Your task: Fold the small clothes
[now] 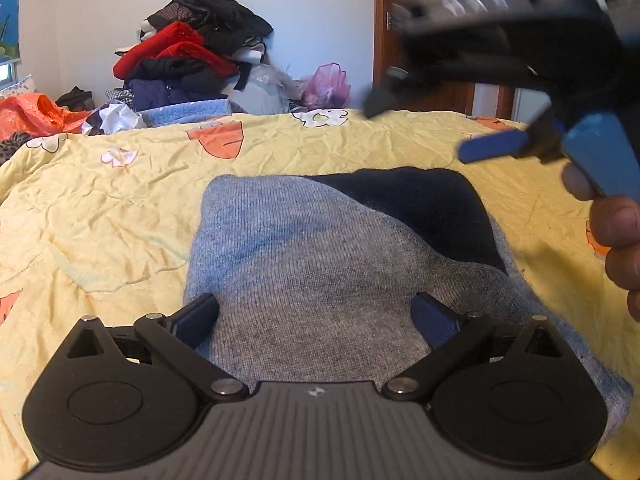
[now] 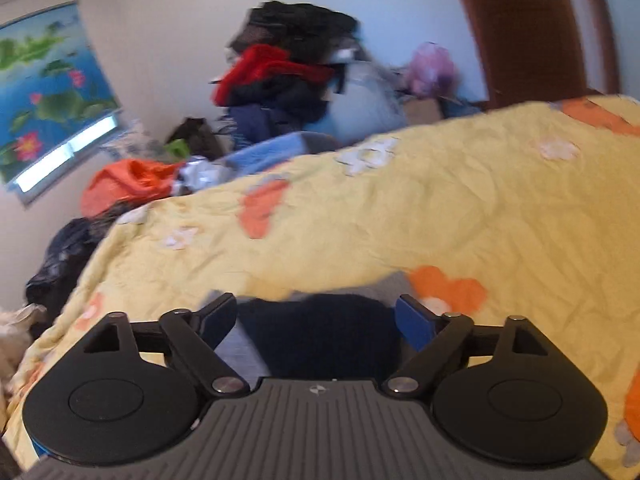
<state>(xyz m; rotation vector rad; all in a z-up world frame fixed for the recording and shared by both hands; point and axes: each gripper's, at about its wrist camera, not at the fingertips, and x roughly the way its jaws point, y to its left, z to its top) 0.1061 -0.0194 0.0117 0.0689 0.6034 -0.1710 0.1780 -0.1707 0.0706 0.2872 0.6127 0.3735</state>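
Jaws of both grippers wide, empty; left gripper (image 1: 316, 312) over folded grey knit garment (image 1: 320, 272), crinkled yellow bedsheet (image 1: 120, 216).

**Soft daylight, one sharp view, one smeared**

Both views are evenly lit by soft daylight. In the right wrist view the brightest spot is the strip of window (image 2: 68, 152) under the blind (image 2: 48, 80), blown out to white. Shadows are weak: a faint one lies on the quilt (image 1: 120, 220) to the right of the grey garment (image 1: 312, 280). The left wrist view is mostly sharp, the knit and quilt creases clear, but the right gripper (image 1: 536, 148) at upper right is motion-blurred. The right wrist view is smeared throughout, the clothes pile (image 2: 288, 72) streaked. Fisheye distortion bends the door (image 2: 532, 32) and curves the bed's edge; the corners darken.
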